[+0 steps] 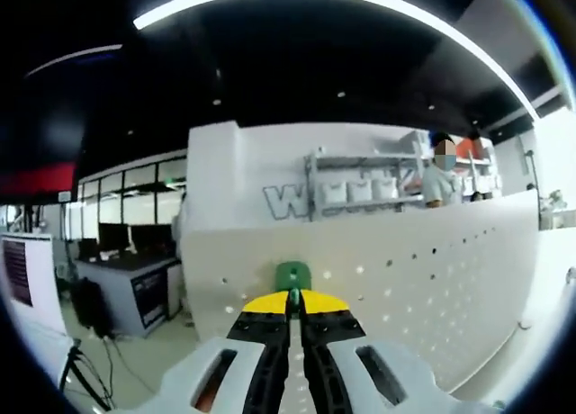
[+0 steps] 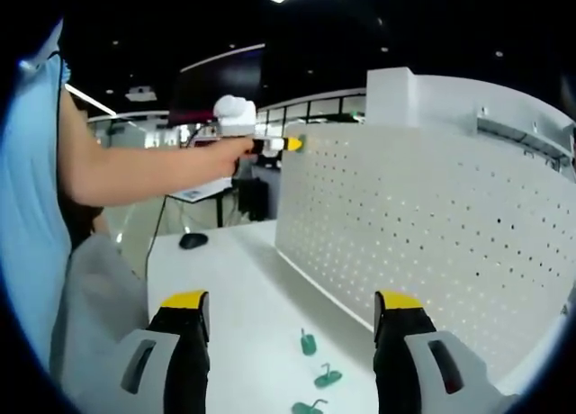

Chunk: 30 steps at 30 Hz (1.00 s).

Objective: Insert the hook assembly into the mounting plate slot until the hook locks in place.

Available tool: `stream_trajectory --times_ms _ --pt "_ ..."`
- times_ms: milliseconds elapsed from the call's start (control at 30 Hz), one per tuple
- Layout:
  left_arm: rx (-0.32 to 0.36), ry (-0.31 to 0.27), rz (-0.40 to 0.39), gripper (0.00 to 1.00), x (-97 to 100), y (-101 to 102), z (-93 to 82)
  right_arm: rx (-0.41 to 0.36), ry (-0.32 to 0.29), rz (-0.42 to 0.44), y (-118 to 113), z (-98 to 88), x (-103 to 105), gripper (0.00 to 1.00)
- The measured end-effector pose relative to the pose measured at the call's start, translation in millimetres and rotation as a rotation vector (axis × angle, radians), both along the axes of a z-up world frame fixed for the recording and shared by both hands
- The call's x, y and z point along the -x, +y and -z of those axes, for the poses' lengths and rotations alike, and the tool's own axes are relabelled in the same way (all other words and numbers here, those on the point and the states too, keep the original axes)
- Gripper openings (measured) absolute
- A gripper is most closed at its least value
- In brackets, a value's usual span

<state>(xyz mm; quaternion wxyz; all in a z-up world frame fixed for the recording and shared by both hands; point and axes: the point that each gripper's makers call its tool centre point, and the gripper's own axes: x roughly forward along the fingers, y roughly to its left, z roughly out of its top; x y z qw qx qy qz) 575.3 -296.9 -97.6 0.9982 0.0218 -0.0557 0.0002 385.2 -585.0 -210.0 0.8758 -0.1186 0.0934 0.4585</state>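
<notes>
In the left gripper view my left gripper (image 1: pixel 294 302) is shut on a green hook (image 1: pixel 292 275), held against the white perforated mounting plate (image 1: pixel 423 279). The right gripper view shows that left gripper (image 2: pixel 290 144) from the side, its yellow tips at the upper left corner of the plate (image 2: pixel 432 216), with a person's arm behind it. My right gripper (image 2: pixel 292 313) stands open low over the white table (image 2: pixel 225 288), nothing between its fingers. Three green hooks lie on the table near the plate's foot: one (image 2: pixel 309 344), another (image 2: pixel 327 376) and a third (image 2: pixel 308 407).
A person's arm (image 2: pixel 135 171) and light-blue shirt (image 2: pixel 27 216) take up the left of the right gripper view. A black mouse (image 2: pixel 193 240) lies at the table's far end. Shelves (image 1: pixel 360 184) and desks (image 1: pixel 126 283) stand behind the plate, with another person by the shelves.
</notes>
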Motion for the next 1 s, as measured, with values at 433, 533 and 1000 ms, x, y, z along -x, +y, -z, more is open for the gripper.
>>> stream_trajectory --times_ms 433,533,1000 --pt "0.000 -0.032 -0.006 0.03 -2.6 -0.8 -2.7 0.002 0.004 0.001 -2.0 1.6 -0.6 0.75" --pt "-0.006 -0.034 -0.008 0.03 -2.6 -0.6 -2.0 0.004 0.004 -0.001 -1.9 1.9 -0.8 0.74" --pt "-0.013 -0.023 -0.010 0.03 -4.8 -0.2 4.0 0.013 0.007 -0.001 -2.0 2.3 0.6 0.74"
